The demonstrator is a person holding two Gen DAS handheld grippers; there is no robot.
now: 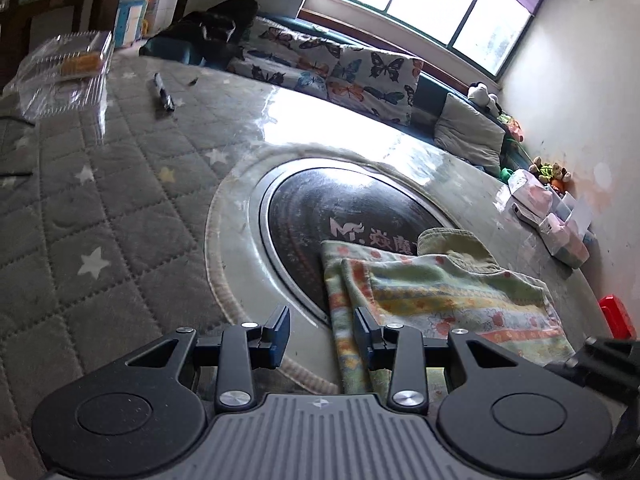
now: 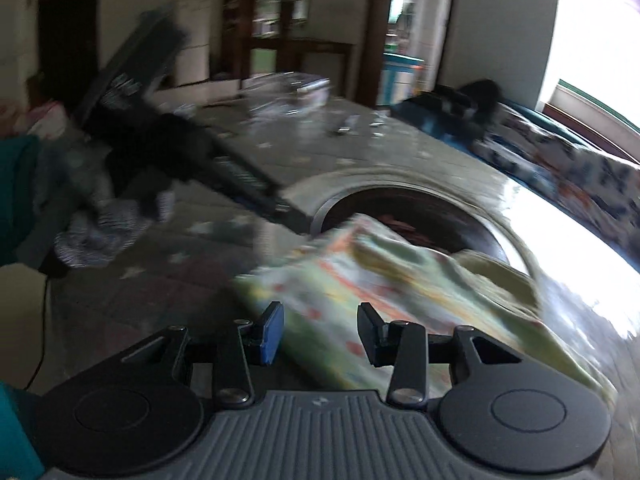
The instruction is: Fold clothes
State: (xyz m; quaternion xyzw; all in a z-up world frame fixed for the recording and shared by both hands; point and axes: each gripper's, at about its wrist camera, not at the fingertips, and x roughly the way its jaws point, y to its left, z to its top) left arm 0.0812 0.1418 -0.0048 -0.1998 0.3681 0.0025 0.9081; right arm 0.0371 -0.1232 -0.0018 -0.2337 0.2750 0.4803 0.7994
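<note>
- Left wrist view: The left gripper (image 1: 322, 334) has its jaws wide apart, and nothing is in them. The striped cloth (image 1: 436, 300) lies on the counter (image 1: 360, 136), partly over the dark round plate (image 1: 320, 204). It looks folded over at least once, because layered edges show on its left side. A green part sticks out at the back, so I think the folding is not finished. The left gripper is just beside the near left edge of the cloth, with its right finger over that edge.
- Right wrist view: This picture is blurry. The right gripper (image 2: 320, 330) also has its jaws wide apart and holds nothing. The cloth (image 2: 400, 280) lies right in front of it. I think the next job is to grab an edge and fold again.
</note>
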